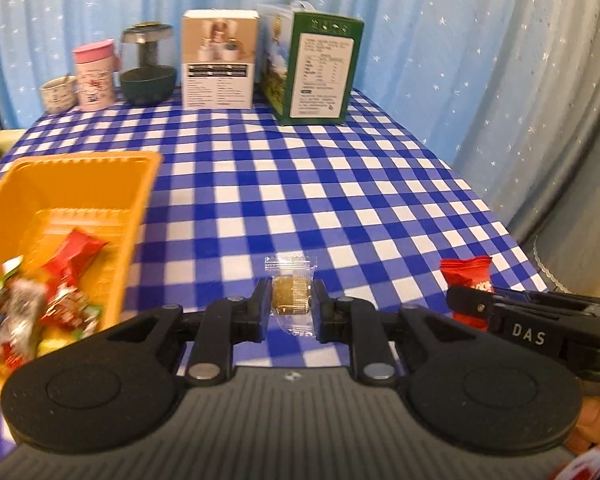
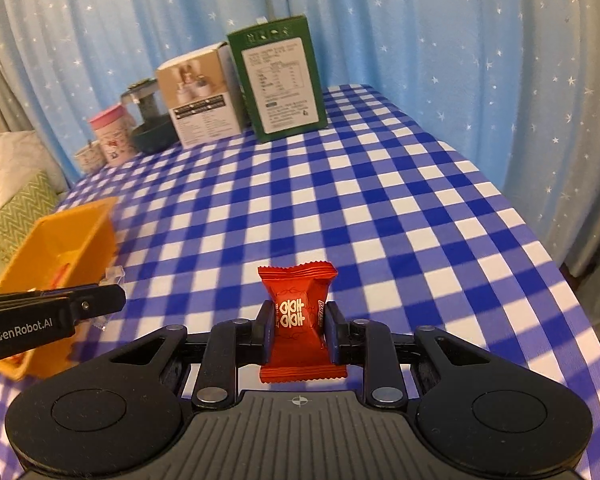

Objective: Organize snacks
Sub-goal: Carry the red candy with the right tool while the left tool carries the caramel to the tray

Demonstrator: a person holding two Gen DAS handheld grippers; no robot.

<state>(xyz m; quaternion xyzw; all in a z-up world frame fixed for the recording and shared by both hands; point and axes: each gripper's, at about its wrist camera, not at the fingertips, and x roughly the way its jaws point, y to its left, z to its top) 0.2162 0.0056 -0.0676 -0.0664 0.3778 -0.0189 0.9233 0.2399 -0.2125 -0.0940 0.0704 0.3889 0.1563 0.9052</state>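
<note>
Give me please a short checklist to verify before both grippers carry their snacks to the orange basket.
1. Left gripper holds the clear-wrapped snack between both fingers: ok.
2. Right gripper holds the red snack packet: ok.
3. Orange basket has free room at its far end: ok.
4. Checkered tablecloth toward the basket is free of obstacles: ok.
5. The two grippers are apart, not touching: ok.
6. Grip firm enough for the lift: cannot tell.
</note>
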